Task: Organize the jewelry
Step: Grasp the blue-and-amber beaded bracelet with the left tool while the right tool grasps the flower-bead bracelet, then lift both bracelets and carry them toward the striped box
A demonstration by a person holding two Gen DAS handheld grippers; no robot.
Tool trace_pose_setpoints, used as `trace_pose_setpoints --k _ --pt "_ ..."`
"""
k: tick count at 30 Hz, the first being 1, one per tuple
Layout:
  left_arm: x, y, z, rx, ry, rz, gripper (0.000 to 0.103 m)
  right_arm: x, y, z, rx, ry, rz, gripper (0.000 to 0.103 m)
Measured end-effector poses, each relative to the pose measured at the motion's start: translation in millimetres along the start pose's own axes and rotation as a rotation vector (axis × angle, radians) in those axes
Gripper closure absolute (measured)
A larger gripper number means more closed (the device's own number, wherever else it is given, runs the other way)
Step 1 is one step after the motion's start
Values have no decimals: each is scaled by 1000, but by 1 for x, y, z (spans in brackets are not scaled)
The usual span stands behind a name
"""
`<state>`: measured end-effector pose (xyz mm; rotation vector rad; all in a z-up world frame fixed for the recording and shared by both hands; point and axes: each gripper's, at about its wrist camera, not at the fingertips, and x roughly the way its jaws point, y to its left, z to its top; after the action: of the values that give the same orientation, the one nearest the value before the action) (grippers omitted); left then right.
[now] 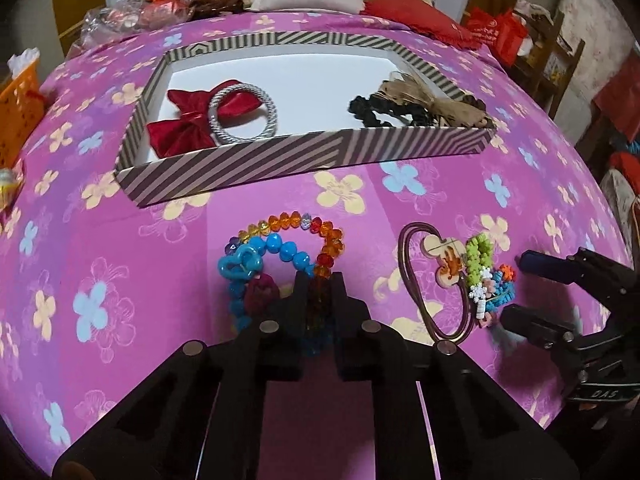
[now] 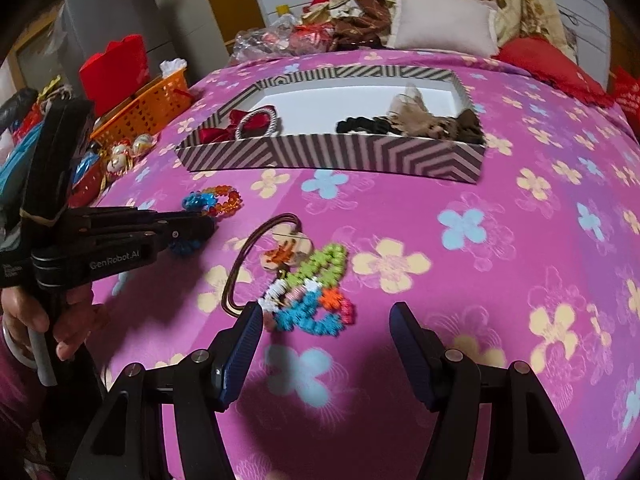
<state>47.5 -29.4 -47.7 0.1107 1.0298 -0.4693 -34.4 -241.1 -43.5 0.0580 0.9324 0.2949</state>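
Bracelets lie on a bed covered in a pink flowered sheet (image 1: 120, 280), in front of a striped box (image 1: 248, 168) that sits farther back. The left tool (image 1: 319, 284) has its jaws pressed together on a strand of orange and red beads belonging to the multicoloured bead bracelet (image 1: 316, 232), which arcs away from the fingertips; a blue bead bracelet (image 1: 280, 248) with a blue heart-shaped piece lies tangled with it just to the left, beside a dark maroon bauble (image 1: 260, 292). To the right, well apart from these, a brown cord loop (image 2: 236, 276) with a pale heart pendant (image 2: 284, 252) lies touching a cluster of green, white, blue, orange and pink flower-shaped bands (image 2: 316, 292). The right tool (image 2: 326, 326) stands spread on the near side of this cluster, its blue-padded fingers (image 2: 244, 340) apart and gripping nothing; the left pad is near the white and blue bands. Inside the box, a red bow (image 1: 184, 120) and a silver braided ring (image 1: 240, 112) rest at the left end, the ring lying over the bow, while a black scrunchie (image 1: 380, 110) and tan and brown fabric pieces (image 1: 420, 96) sit at the right end. A hand (image 2: 44, 316) holds the left tool's handle in the right wrist view.
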Motion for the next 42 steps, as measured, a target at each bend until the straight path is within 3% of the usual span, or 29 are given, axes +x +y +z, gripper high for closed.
trace_pose_setpoints --k 3,6,9,11,13,16,32,42 --pt "-6 4 0 -30 -14 -17 94 3 2 3 -7 -15 -7 56" --pt "-14 7 2 -51 -33 -24 94 6 6 6 -17 -11 5 56" --pt "-19 9 1 -67 -44 -25 95 8 10 4 -44 -10 0 63" --pt "-24 10 1 -78 -52 -26 95 8 13 2 -58 -15 16 74" --pt "-28 11 1 -86 -61 -21 95 6 13 0 -56 -15 26 76" --pt "-39 14 3 -103 -82 -15 95 -3 12 -3 -48 -36 30 89" --pt "-106 12 22 -117 -208 -18 95 -64 19 16 -42 -171 73 90" --pt "-119 4 23 -114 -232 -13 95 -88 22 35 -42 -222 98 90"
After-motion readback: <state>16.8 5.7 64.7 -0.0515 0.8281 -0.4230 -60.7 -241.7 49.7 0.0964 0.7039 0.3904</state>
